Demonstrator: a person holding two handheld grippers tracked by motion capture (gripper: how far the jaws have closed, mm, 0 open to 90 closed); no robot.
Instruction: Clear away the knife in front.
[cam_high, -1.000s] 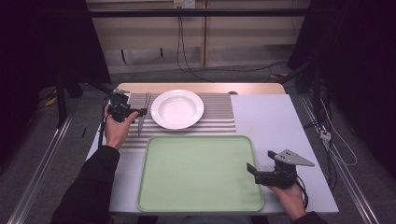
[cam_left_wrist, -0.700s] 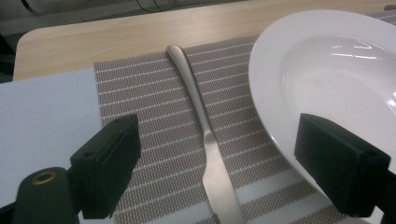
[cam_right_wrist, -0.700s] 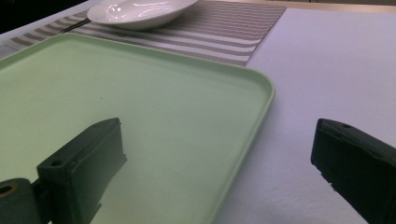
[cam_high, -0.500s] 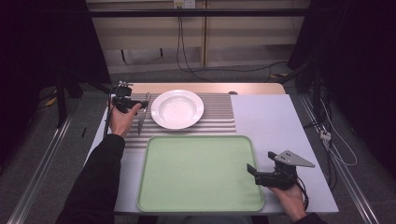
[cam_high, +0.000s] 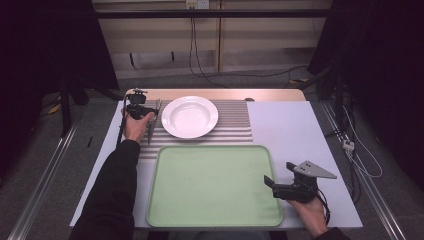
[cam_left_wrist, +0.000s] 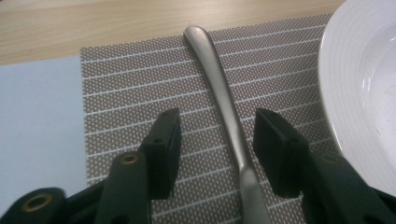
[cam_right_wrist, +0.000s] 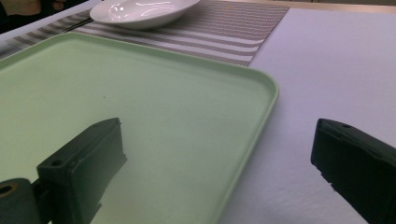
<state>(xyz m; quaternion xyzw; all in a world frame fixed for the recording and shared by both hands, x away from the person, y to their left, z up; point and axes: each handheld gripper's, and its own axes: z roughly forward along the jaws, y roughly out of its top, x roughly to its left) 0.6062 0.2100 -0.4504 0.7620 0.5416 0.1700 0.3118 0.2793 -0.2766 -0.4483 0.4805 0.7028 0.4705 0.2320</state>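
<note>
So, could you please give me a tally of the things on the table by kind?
Plate: 1
Piece of cutlery: 1
Tray: 1
Striped placemat: 1
Total: 4

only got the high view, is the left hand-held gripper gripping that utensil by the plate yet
Observer: Not yet. The left hand-held gripper has just been closing its jaws around the metal handle, with gaps on both sides.
Operator: whats under it
Observer: A dotted grey placemat with white lines.
Operator: and the right one
Observer: The right hand-held gripper is open, straddling the green tray rim, with one jaw over the tray and one over the pale table cover.
</note>
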